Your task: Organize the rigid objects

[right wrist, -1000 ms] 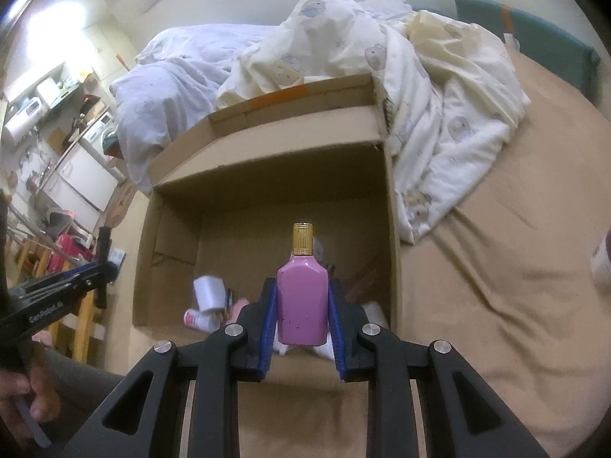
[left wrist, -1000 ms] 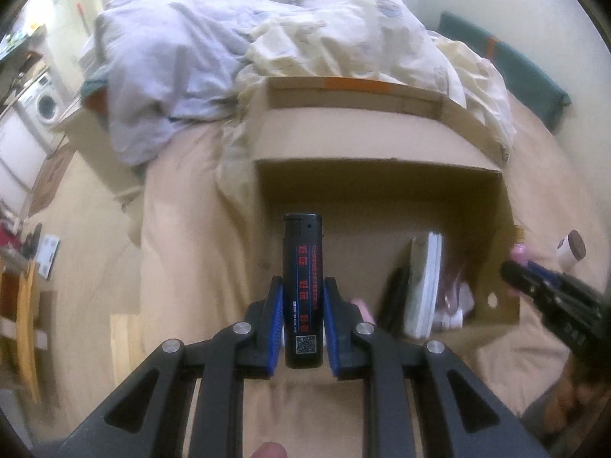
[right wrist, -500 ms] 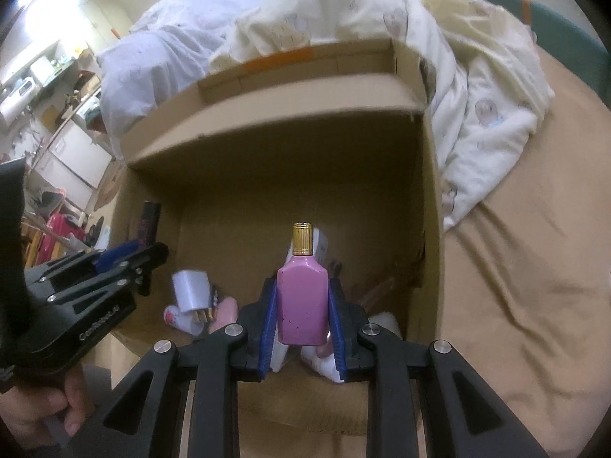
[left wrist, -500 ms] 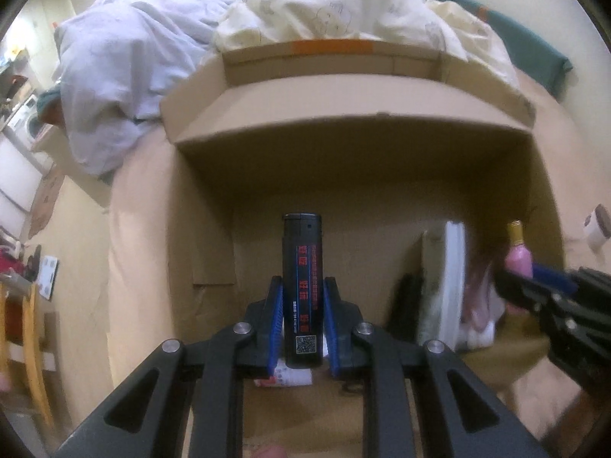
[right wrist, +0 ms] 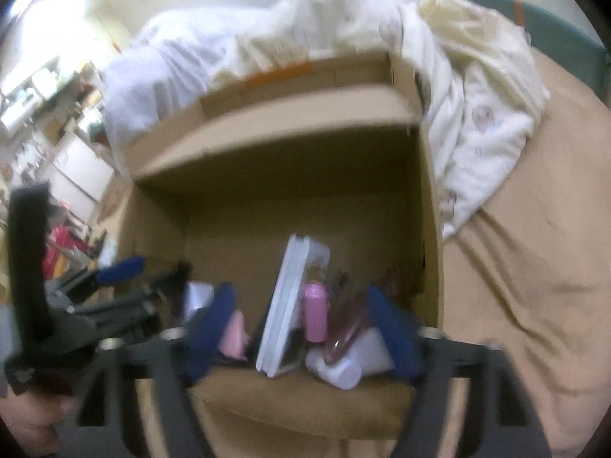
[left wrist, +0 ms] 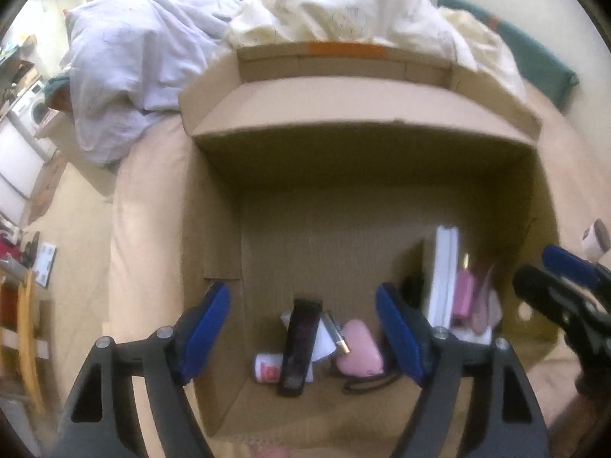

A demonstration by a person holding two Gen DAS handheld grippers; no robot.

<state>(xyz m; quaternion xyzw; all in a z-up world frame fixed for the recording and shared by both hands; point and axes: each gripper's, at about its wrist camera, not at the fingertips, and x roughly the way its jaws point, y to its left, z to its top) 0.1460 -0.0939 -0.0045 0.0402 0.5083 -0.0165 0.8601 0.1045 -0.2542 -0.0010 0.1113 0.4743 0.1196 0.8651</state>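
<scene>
An open cardboard box sits on the bed. My left gripper is open over its near left part. The black lighter lies free on the box floor below it, across a small white bottle and beside a pink case. My right gripper is open over the near right part. The pink bottle stands loose in the box beside an upright white flat case. The right gripper also shows in the left wrist view.
White and cream bedding is piled behind the box. The tan sheet stretches to the right. A small brown-capped jar lies on the bed right of the box. A white bottle lies in the box's near right corner. Room furniture is at far left.
Both grippers moved in over the box and opened. The lighter dropped from the left gripper onto the box floor. The pink bottle left the right gripper and stands by the white case.
</scene>
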